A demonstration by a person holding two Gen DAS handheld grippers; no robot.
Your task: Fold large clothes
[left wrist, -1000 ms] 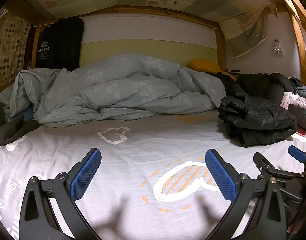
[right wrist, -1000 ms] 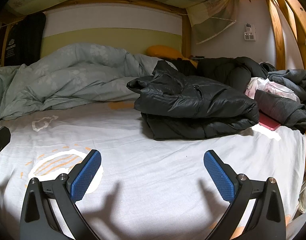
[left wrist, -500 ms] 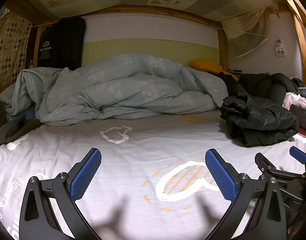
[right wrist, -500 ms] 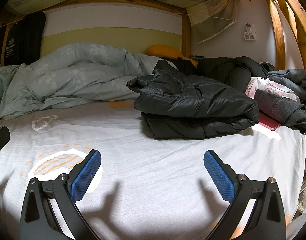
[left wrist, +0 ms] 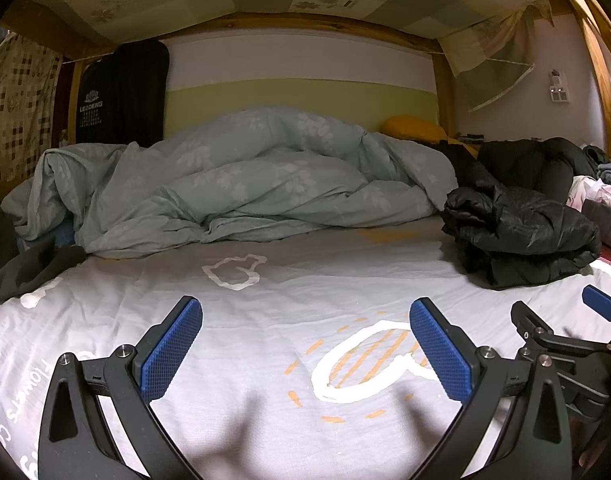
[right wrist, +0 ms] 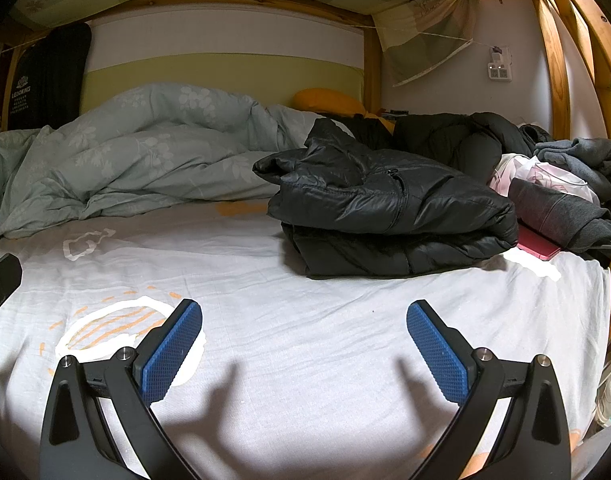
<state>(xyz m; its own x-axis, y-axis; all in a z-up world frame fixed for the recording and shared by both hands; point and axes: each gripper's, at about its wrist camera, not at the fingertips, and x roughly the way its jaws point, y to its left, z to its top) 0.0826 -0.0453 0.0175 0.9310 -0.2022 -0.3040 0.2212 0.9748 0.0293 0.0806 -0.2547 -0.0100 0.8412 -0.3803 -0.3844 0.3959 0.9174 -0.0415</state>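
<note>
Both your tools are spread wide w/ nothing between the pads: left tool [left wrist: 305, 354], right tool [right wrist: 304, 350], each hovering low over bare bed sheet [right wrist: 305, 292]. The black puffer jacket [right wrist: 385, 216] sits ahead & slightly right of the right tool, well apart from it, already doubled over into a bundle on the sheet. From the left tool it's far ahead-right. Looks like that piece is done and parked aside to free up folding space. More dark clothes [right wrist: 465, 140] are heaped behind it, prob next. Grey duvet [left wrist: 233, 184] is bunched ahead of the left tool, out of the way.
</note>
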